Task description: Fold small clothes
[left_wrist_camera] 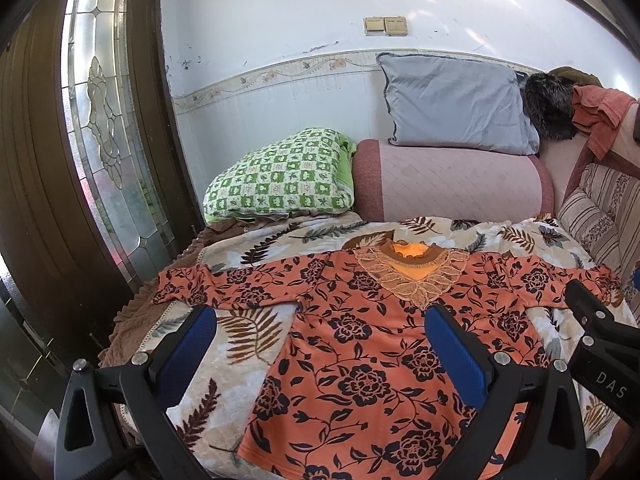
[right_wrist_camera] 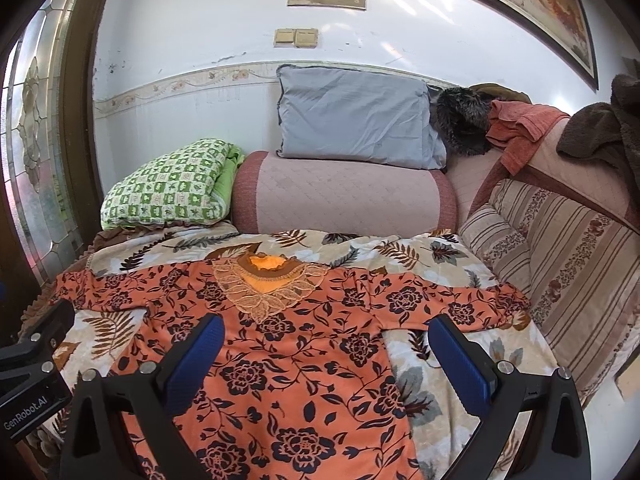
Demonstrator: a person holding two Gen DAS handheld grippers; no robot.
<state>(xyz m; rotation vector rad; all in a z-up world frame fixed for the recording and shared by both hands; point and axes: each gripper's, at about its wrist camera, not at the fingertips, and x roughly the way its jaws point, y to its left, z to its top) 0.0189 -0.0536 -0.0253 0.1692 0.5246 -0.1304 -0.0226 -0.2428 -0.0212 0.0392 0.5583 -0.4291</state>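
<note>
- White-painted wall (left_wrist_camera: 280,20) with a floral border strip is seen at the back, with a dark wooden door with leaded glass (left_wrist_camera: 100,120) on the left.
- A cream blanket printed with brown and grey leaves (right_wrist_camera: 424,256) is spread over the seat; on it an orange long-sleeved blouse with black flower print (left_wrist_camera: 360,360) is laid flat.
- The blouse is placed with its neckline toward the wall and its hem toward the cameras, so its body runs from near to far, while both sleeves are stretched out sideways, left and right.
- A beige lace collar panel (right_wrist_camera: 260,284) with a brown neckband is sewn at the neck; the cloth lies mostly smooth, with slight wrinkling at the armpits.
- The left gripper (left_wrist_camera: 320,332) is held above the blouse's left half, its blue-padded fingers (left_wrist_camera: 456,352) spread wide with nothing between them.
- The right gripper (right_wrist_camera: 326,340) is held above the right half, fingers (right_wrist_camera: 460,360) likewise wide apart and holding nothing; contact with the cloth cannot be told.
- Behind the blouse a pink quilted bolster (right_wrist_camera: 344,192) is set, with a grey-blue pillow (right_wrist_camera: 356,120) on top and a green-and-white checked cushion (left_wrist_camera: 280,176) to its left.
- A striped beige cushion (right_wrist_camera: 500,244) is propped on the right, well apart from the right sleeve end; a dark fur item (right_wrist_camera: 460,120) and a rust-coloured towel (right_wrist_camera: 516,128) are heaped farther back.
</note>
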